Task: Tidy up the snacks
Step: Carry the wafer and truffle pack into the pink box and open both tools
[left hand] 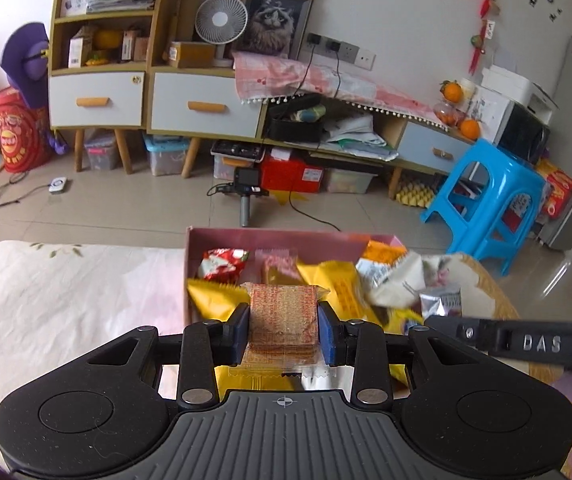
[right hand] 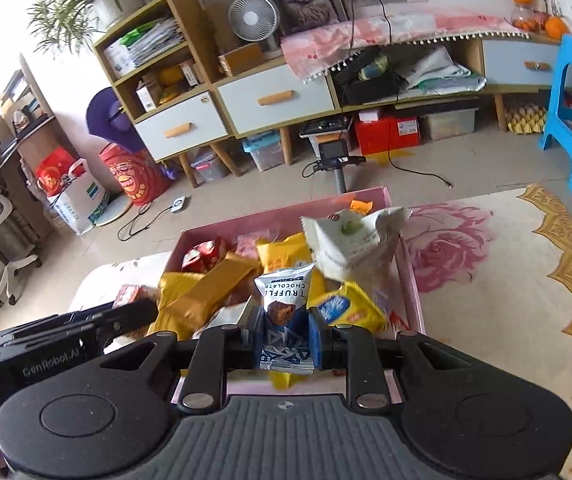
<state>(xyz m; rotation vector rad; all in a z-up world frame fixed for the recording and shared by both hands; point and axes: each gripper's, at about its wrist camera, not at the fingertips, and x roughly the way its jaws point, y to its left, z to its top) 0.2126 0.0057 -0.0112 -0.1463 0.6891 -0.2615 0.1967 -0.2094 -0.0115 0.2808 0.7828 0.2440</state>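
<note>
My left gripper (left hand: 283, 330) is shut on a square wafer pack (left hand: 283, 316) in a clear wrapper with red print, held just above the pink snack box (left hand: 245, 236). In the right wrist view my right gripper (right hand: 286, 338) is shut on a blue and white chocolate truffle packet (right hand: 286, 308), upright over the same pink box (right hand: 281, 212). The box holds several snacks: yellow packs (left hand: 338, 280), a red packet (left hand: 221, 264), a white crumpled bag (right hand: 350, 236) and a golden bar (right hand: 209, 288). The left gripper (right hand: 133, 312) shows at the left of the right wrist view, the right gripper's arm (left hand: 526, 340) at the right of the left wrist view.
The box rests on a pale flowered cloth (left hand: 65, 300). A rose-patterned rug (right hand: 486, 280) lies to the right. Beyond are a tiled floor, a camera on a stand (left hand: 245, 192), a blue plastic stool (left hand: 486, 200) and a long wooden cabinet (left hand: 205, 108).
</note>
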